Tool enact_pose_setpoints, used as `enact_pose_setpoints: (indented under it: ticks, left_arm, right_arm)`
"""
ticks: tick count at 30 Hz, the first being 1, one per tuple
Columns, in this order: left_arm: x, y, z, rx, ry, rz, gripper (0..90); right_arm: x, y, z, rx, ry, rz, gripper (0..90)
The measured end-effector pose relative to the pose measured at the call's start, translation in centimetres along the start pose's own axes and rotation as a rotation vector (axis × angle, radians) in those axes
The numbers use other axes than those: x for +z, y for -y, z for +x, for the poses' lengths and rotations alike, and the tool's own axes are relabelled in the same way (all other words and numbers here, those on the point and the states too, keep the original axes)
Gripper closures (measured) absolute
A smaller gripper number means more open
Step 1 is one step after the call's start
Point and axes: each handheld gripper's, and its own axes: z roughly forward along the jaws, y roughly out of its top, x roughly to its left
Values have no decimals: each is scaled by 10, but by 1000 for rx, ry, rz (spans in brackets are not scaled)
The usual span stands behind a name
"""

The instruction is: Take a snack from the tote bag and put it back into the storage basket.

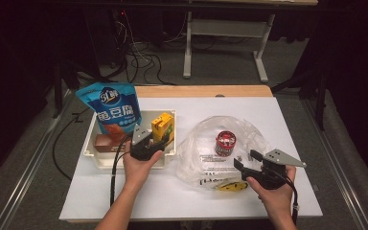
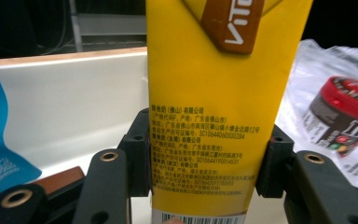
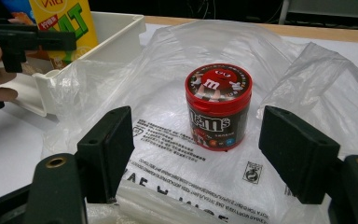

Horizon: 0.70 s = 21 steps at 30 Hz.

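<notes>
**Carton gripped in the bin, one tub already on the bag**

While the left gripper [image 1: 149, 142] clamped the yellow drink carton [image 1: 162, 125] inside the white bin [image 1: 90, 146], the move of goods toward the plastic bag [image 1: 230, 125] looked only partly done.

Leftmost in the high view, a blue snack pouch [image 1: 111, 106] stood at the back-left of the bin, leaning on its rim. Below it lay a brown packet [image 1: 106, 142], flat on the bin floor. Neither was touched.

Next over, the carton stood upright at the bin's right end. In the left gripper view both black pads pressed its yellow sides [image 2: 209, 116], low on the carton near the barcode; grip firm, carton not visibly lifted clear of the bin.

Centre-right, the clear bag lay spread on the white table sheet [image 1: 287, 115], just beside the bin. A red-lidded candy tub [image 1: 225, 143] stood upright on it, apart from both grippers. A small yellow item [image 1: 232, 185] lay at the bag's near edge; kind could not be told.

Far right, the right gripper [image 1: 248, 160] rested at the bag's near side, jaws spread wide and empty. In its own view the tub [image 3: 218, 106] sat ahead, between the jaw lines but untouched.

Judgement: tub delivered; carton in hand; pouch and brown packet left.
</notes>
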Motion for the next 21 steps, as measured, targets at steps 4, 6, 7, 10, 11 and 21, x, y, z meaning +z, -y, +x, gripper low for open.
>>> enact_pose_setpoints:
  ticks: [4, 6, 7, 10, 11, 21]
  left_arm:
    - [3, 6, -1, 4, -17, 7, 504]
    - [4, 8, -2, 10, -23, 11, 503]
    - [4, 9, -3, 16, -25, 13, 501]
    - [5, 13, -4, 30, -32, 24, 497]
    - [5, 14, -4, 25, -32, 24, 496]
    - [2, 19, -2, 5, -39, 39, 489]
  right_arm:
    - [1, 2, -1, 0, 1, 4, 270]
    - [1, 2, -1, 1, 1, 7, 271]
    - [1, 2, -1, -1, 2, 7, 271]
    - [2, 3, -2, 1, 3, 6, 274]
    - [2, 3, -2, 2, 4, 7, 275]
    - [3, 3, -2, 5, 8, 9, 287]
